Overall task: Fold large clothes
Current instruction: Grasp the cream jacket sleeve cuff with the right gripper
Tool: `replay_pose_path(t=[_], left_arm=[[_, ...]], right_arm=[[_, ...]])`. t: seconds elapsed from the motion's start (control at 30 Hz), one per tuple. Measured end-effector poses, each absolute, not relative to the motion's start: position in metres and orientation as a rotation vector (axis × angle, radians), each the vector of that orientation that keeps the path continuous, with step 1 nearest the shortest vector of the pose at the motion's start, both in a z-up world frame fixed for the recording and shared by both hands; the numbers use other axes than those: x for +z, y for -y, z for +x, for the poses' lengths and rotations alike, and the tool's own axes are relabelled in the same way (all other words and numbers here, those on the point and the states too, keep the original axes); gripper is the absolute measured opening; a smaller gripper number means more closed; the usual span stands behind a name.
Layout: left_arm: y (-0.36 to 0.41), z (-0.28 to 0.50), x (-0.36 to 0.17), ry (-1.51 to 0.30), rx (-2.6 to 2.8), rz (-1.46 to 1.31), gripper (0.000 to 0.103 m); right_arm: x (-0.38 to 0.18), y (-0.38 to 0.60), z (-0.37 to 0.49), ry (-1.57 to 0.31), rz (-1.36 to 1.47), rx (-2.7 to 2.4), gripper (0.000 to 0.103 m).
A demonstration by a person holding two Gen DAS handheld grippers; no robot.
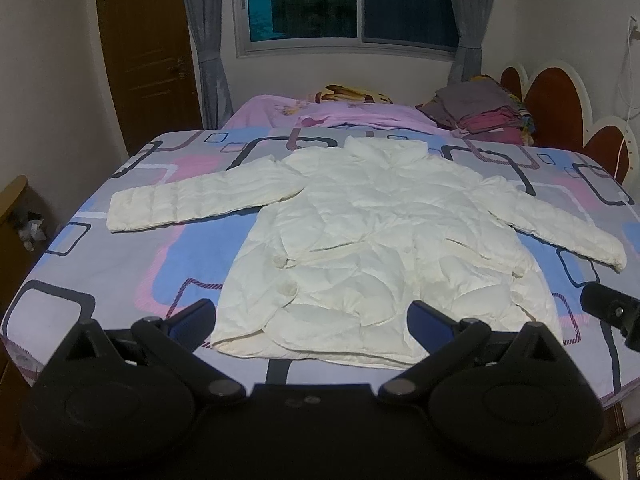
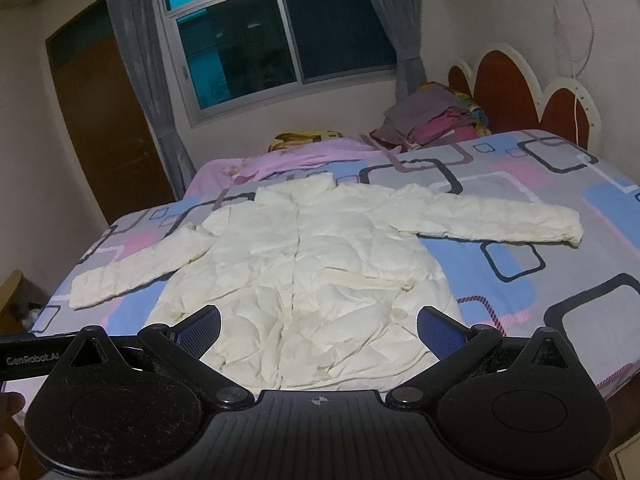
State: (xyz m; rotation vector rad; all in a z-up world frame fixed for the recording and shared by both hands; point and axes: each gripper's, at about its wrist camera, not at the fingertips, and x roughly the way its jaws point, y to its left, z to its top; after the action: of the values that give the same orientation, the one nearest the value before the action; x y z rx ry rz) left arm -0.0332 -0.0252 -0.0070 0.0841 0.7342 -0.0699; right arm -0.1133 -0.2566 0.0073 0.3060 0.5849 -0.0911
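Only L view shows jacket (image 1: 380, 240) buttons (image 1: 289, 289), R hides.

A home bedroom at night.

Shown by a bed (image 1: 120, 264) under a patterned sheet, a scalloped red headboard (image 1: 556, 100) along its right edge, folded clothes (image 1: 476, 114) stacked at the far right corner, a pink blanket (image 2: 256, 164) across the far edge, a curtained dark window (image 1: 352, 0), a brown wooden door (image 1: 148, 48).

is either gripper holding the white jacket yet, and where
Nothing is held. The left gripper and right gripper are both open above the hem of the white puffer jacket, which lies spread flat on the bed.
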Motion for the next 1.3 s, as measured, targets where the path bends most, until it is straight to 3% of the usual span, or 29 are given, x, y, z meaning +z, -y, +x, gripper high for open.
replay_pose_path(t=[0.4, 1.3], left_arm=[[0.035, 0.006, -0.019, -0.752, -0.108, 0.106, 0.102], [0.047, 0.191, -0.074, -0.846, -0.219, 0.140, 0.102]], right_arm=[[0.000, 0.279, -0.087, -0.563, 0.333, -0.186, 0.103], [-0.041, 0.339, 0.039, -0.549, 0.378, -0.456, 0.103]])
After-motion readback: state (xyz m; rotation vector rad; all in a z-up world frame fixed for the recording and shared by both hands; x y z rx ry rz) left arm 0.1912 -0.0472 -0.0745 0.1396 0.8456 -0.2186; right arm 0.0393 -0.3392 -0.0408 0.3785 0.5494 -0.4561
